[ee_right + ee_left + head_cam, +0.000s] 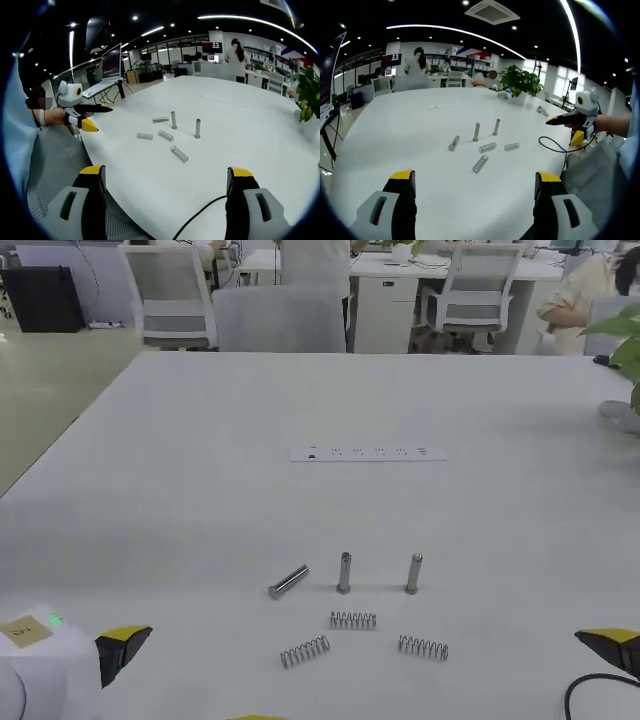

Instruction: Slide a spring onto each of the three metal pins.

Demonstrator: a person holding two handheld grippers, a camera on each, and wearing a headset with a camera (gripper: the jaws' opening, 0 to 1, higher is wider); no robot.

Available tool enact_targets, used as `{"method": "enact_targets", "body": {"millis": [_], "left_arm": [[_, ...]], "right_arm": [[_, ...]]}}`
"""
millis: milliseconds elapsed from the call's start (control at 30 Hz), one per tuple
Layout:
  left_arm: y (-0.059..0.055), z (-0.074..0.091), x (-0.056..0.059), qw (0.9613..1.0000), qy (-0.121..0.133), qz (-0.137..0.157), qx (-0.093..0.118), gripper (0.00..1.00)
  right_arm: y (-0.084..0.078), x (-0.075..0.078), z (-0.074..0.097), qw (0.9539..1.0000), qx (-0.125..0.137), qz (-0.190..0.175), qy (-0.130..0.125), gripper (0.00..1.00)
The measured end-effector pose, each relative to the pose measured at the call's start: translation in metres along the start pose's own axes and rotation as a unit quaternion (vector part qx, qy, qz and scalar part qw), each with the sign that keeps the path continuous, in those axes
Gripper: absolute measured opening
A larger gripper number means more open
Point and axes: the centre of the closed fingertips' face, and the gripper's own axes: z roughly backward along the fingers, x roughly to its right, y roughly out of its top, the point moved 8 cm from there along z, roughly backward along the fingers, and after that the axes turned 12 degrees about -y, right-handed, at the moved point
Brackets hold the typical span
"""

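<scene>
Three springs lay flat on the table, middle spring crosswise just before two upright pins. The third pin lay on its side, to their left. The left gripper and right gripper were wide open and empty, the left probably nearer that pin.

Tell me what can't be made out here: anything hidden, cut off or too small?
Head view: the left gripper and right gripper are cut off by the bottom edge; just yellow tips show.
Head view: markings on the white strip are too small to read.
Every view: the springs are too small to count coils.
Head view: the plant is cut by the right edge.
</scene>
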Motion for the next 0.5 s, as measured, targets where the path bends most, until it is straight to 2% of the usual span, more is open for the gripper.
{"method": "enact_targets", "body": {"millis": [367, 500], "left_arm": [[-0.0021, 0.0004, -0.0016, 1.0000, 0.002, -0.003, -0.009, 0.97], [0.0007, 0.0003, -0.0013, 1.0000, 0.000, -0.003, -0.007, 0.97]], "right_arm": [[0.0000, 0.0038, 0.0030, 1.0000, 0.002, 0.004, -0.002, 1.00], [-0.0009, 0.0040, 0.0032, 1.0000, 0.001, 0.003, 0.000, 1.00]]}}
